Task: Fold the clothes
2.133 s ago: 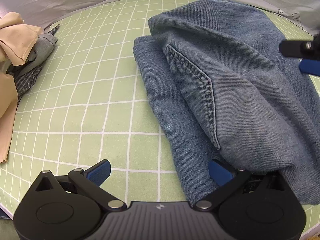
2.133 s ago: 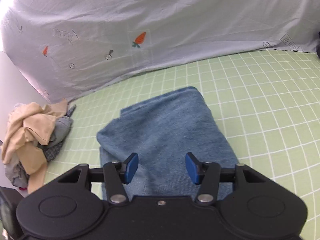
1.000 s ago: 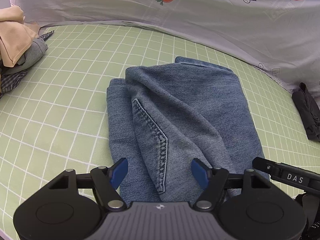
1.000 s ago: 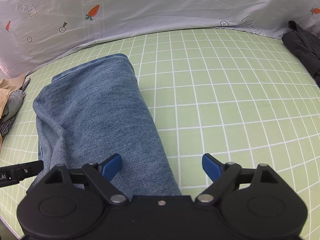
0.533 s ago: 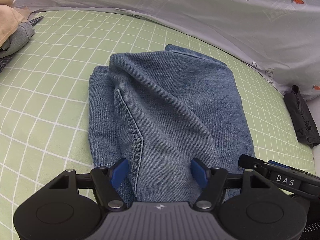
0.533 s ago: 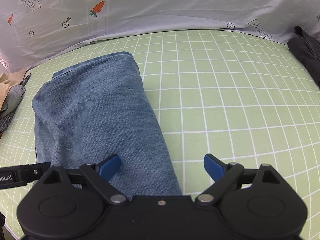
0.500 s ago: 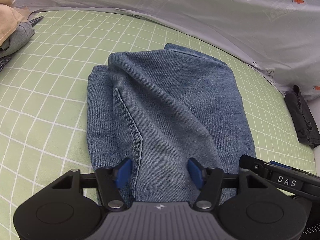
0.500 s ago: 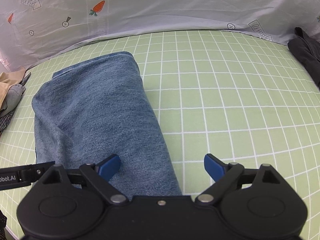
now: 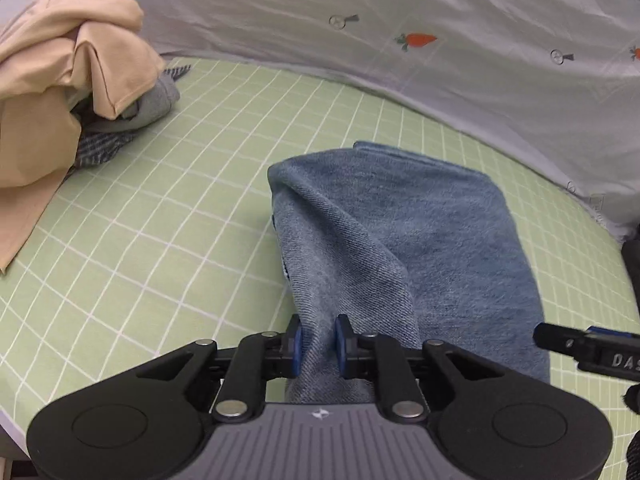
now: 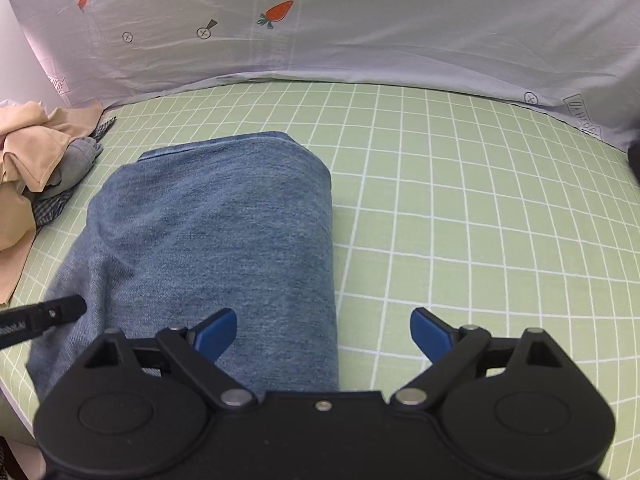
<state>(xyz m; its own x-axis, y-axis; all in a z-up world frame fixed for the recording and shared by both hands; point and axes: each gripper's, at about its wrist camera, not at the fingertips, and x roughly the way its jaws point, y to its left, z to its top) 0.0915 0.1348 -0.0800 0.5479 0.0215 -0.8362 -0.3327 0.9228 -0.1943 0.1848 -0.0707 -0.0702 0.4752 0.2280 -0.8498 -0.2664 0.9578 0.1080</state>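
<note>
Folded blue jeans (image 9: 420,232) lie on the green checked cloth (image 9: 168,240). My left gripper (image 9: 318,344) is shut on the near left edge of the jeans, and the denim bunches up between its blue pads. In the right wrist view the same jeans (image 10: 224,240) stretch away from me. My right gripper (image 10: 324,330) is open over their near right edge, its left finger above the denim and its right finger above bare cloth. The tip of the right gripper (image 9: 584,346) shows at the right edge of the left wrist view.
A heap of unfolded clothes, beige (image 9: 68,64) over grey and checked pieces, lies at the far left. A white sheet with carrot prints (image 10: 360,28) hangs behind. A dark garment (image 9: 632,264) sits at the right edge. The near table edge is just below my grippers.
My left gripper has closed on the near left edge of the jeans and swung its view toward the left. The right gripper stays open at the near right edge.
</note>
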